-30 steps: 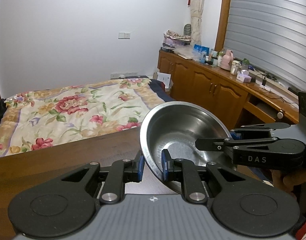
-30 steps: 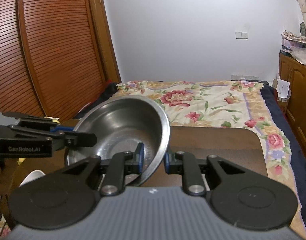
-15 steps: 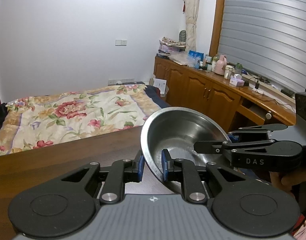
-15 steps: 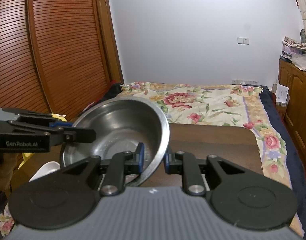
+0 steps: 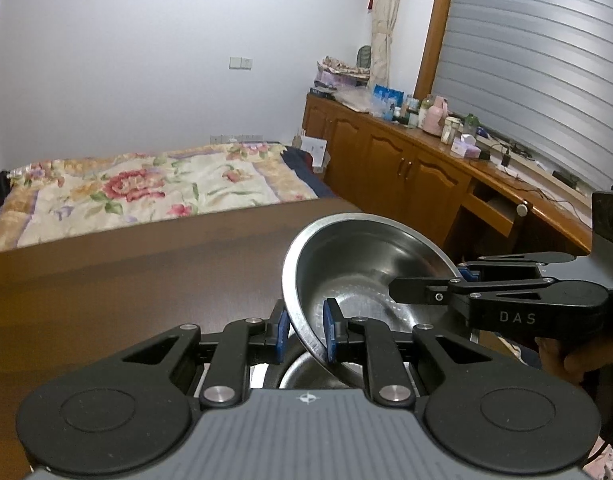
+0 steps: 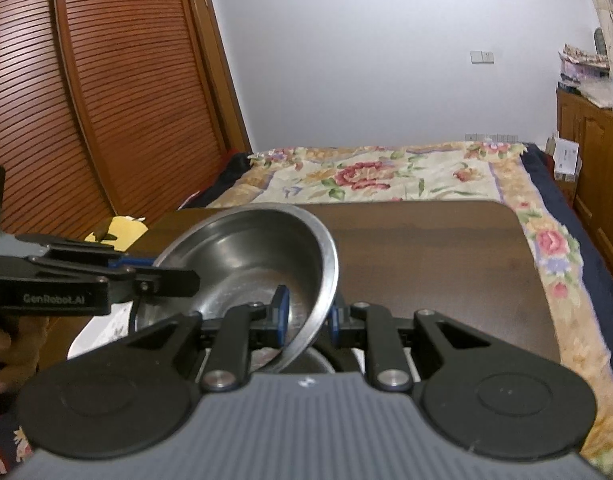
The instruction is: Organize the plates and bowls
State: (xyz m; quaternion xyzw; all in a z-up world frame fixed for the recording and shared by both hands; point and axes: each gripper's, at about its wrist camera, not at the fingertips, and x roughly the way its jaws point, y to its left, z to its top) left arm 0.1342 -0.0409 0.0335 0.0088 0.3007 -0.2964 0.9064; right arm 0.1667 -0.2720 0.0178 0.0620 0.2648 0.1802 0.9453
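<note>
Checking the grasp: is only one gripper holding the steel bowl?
No, the left gripper and right gripper each clamp the steel bowl rim.

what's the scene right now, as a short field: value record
held: steel bowl, tilted
left hand-held gripper: shut on the bowl's near rim
right hand-held gripper: shut on the opposite rim
below bowl: second steel bowl, partly hidden
surface: dark wooden table
beyond table: bed with floral cover
</note>
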